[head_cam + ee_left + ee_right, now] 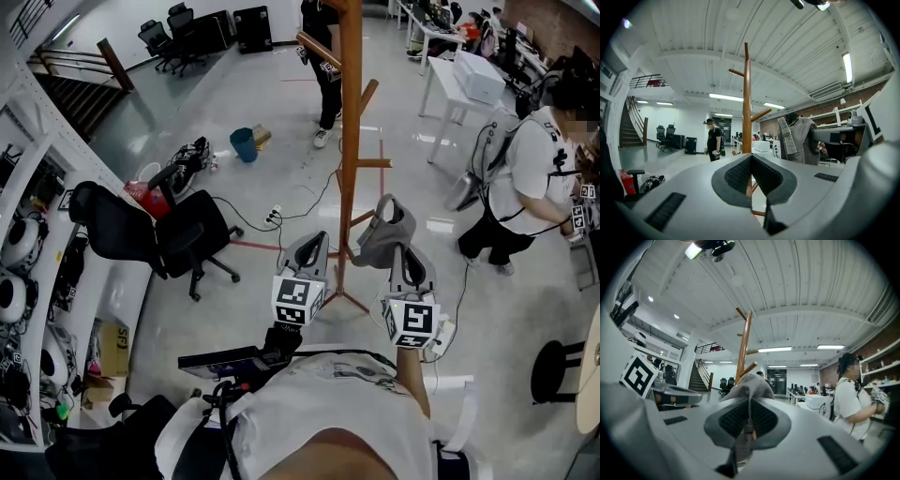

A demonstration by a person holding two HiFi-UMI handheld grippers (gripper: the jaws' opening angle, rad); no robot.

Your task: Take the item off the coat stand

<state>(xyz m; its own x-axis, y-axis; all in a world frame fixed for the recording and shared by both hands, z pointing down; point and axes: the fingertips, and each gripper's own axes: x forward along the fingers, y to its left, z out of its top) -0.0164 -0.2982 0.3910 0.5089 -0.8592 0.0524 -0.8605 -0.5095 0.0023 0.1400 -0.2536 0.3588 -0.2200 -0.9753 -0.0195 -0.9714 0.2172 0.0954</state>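
A tall wooden coat stand [350, 141] with angled pegs rises from the floor ahead of me. My right gripper [405, 251] is shut on a grey garment [382, 234], which hangs just right of the pole. In the right gripper view the grey cloth [750, 383] is pinched between the pads and bunches above them, with the stand [743, 348] behind. The left gripper view shows the garment [799, 138] with a gap between it and the pole [747, 103]. Left of the stand's base, my left gripper [314, 239] is shut with nothing in it.
A black office chair [183, 234] stands to the left, with cables trailing across the floor towards the stand's base. A person in a white shirt [530, 178] stands at the right. Another person in black [323, 56], a blue bucket [244, 143] and a white table [459, 84] lie beyond.
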